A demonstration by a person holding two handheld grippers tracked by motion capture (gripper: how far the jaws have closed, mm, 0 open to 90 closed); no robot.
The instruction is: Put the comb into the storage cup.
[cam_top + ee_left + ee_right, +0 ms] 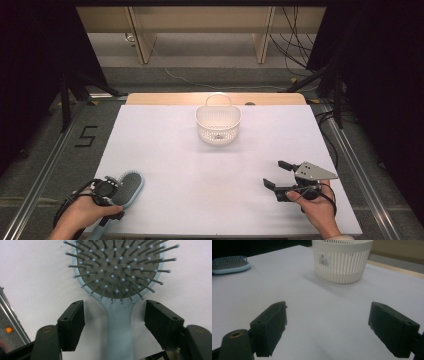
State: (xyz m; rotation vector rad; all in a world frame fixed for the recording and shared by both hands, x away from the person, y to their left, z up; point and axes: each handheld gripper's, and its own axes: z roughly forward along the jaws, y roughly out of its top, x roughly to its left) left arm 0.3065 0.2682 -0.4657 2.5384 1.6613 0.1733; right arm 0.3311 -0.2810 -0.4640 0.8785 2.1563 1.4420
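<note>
The hairbrush (127, 187) lies bristles up at about 8 o'clock on the white counter (165, 145), its pale blue handle running between the spread jaws of the left hand-held gripper (113, 323), which touch neither side of it. This looks like the reach before a pick-up: the next move calls for closing squarely on the narrow handle just below the head. The white basket (218, 124) stands well apart at 12 o'clock, and the right hand-held gripper (280, 173) waits at 4 o'clock, jaws apart and empty.
</note>
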